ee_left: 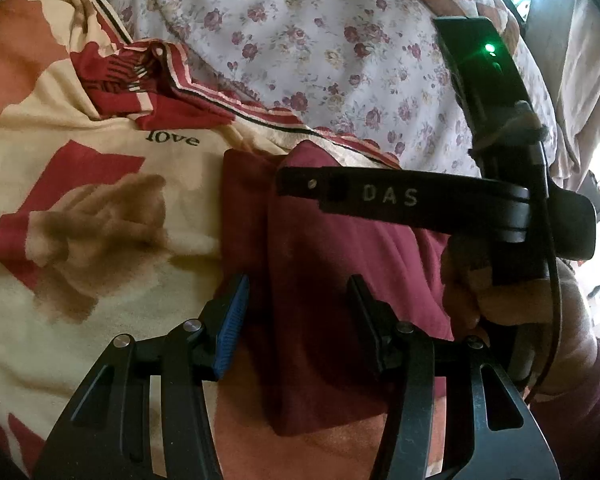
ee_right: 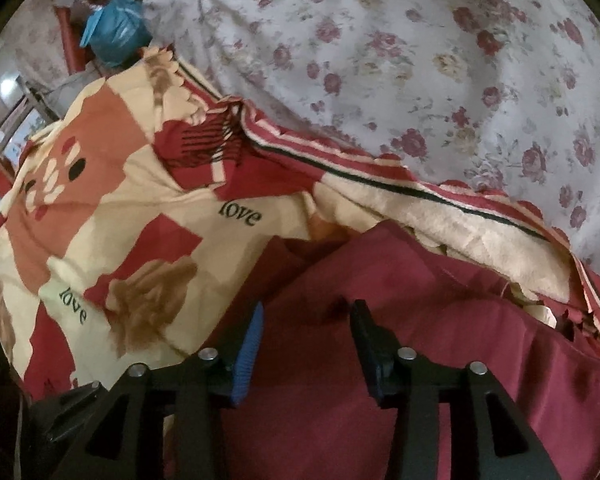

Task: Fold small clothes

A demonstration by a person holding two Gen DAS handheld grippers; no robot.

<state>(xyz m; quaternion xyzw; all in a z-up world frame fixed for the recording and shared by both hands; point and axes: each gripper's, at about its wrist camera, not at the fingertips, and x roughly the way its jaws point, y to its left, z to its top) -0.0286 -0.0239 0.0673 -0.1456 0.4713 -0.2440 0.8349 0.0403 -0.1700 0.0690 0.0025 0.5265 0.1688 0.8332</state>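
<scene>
Maroon cloth (ee_left: 340, 280), the garment being folded, is seen lying on a patterned blanket (ee_left: 80, 184) printed in cream, red and orange, with brown roses and the word "love"; that blanket serves as the landmark for everything else. Beyond the blanket's striped far edge a white floral sheet (ee_left: 300, 32) is spread, and it fills the upper part of both views. In the left wrist view the maroon cloth is shown as a folded, roughly rectangular stack at the blanket's right side, with a vertical crease down its left part; in the right wrist view (ee_right: 380, 300) it is seen spread wider and covers the near right part of the blanket. A blue plastic bag (ee_right: 112, 36) is visible past the blanket's far left corner, in a dim room. The right gripper (ee_right: 306, 344) is held just above the maroon cloth, its fingers apart and nothing between them; in the left wrist view its black body marked "DAS" is seen over the cloth's far right part, gripped by the right hand (ee_left: 500, 292). The left gripper (ee_left: 296, 320) is poised over the near left part of the cloth, its blue-padded fingers (ee_left: 232, 328) spread wide, with fabric seen beneath the gap but not clamped.
</scene>
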